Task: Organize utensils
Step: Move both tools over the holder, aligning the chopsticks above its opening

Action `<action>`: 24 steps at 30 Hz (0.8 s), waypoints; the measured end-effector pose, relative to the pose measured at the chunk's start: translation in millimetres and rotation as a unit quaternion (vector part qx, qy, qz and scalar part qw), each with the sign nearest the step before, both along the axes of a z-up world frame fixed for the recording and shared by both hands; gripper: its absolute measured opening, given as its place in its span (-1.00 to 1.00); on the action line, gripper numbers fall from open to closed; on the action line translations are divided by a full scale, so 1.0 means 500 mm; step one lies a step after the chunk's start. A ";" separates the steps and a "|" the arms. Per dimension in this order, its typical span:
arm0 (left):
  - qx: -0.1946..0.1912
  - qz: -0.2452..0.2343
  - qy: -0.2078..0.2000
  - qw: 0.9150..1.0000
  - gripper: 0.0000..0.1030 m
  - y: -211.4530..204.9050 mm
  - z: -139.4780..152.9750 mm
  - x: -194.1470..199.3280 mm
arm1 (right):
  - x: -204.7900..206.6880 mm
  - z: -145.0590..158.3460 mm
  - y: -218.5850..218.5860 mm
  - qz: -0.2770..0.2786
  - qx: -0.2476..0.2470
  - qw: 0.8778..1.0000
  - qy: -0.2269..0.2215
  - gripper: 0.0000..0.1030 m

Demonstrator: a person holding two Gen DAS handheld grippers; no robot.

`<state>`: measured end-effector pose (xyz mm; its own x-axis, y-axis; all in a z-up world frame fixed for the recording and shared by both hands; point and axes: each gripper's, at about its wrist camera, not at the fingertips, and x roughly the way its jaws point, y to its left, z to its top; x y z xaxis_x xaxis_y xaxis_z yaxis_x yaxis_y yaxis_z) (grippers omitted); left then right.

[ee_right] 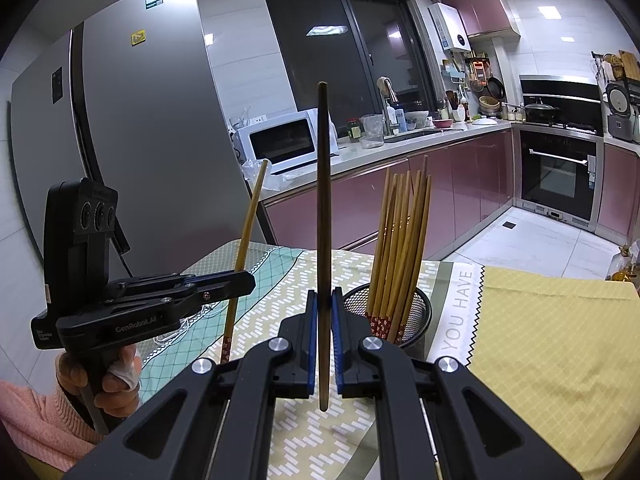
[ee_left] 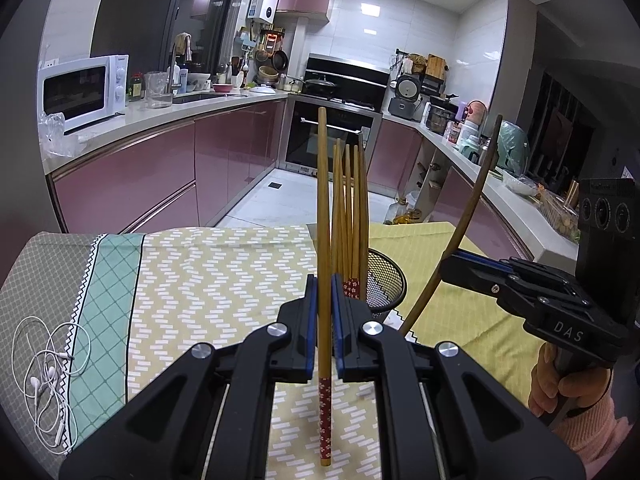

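My left gripper [ee_left: 324, 292] is shut on a light bamboo chopstick [ee_left: 323, 208] with a red patterned end, held upright above the table. My right gripper [ee_right: 324, 300] is shut on a dark brown chopstick [ee_right: 323, 208], also upright. Behind both stands a black mesh holder [ee_right: 420, 312] with several bamboo chopsticks [ee_right: 400, 248] in it, red ends down. In the left wrist view the holder [ee_left: 386, 276] sits just right of my fingers, and the right gripper [ee_left: 452, 266] holds the dark chopstick [ee_left: 474, 208] at the right. The left gripper [ee_right: 244, 280] and its bamboo chopstick [ee_right: 248, 240] show at the left of the right wrist view.
A patterned cloth [ee_left: 220, 272] covers the table, with a yellow cloth [ee_right: 560, 340] on its right part. White earphones [ee_left: 48, 372] lie at the table's left. A person's hands in pink sleeves [ee_left: 592, 428] hold the grippers. Kitchen counters, a microwave [ee_left: 84, 88] and an oven [ee_right: 560, 172] stand beyond.
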<state>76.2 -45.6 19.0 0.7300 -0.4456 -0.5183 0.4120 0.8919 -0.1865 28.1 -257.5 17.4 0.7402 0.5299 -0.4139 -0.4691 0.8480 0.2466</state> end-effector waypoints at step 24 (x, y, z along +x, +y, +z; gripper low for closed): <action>-0.014 0.001 -0.025 1.000 -0.86 -0.017 0.026 0.021 | 0.008 0.025 0.003 -0.004 0.000 1.000 -0.010 -0.88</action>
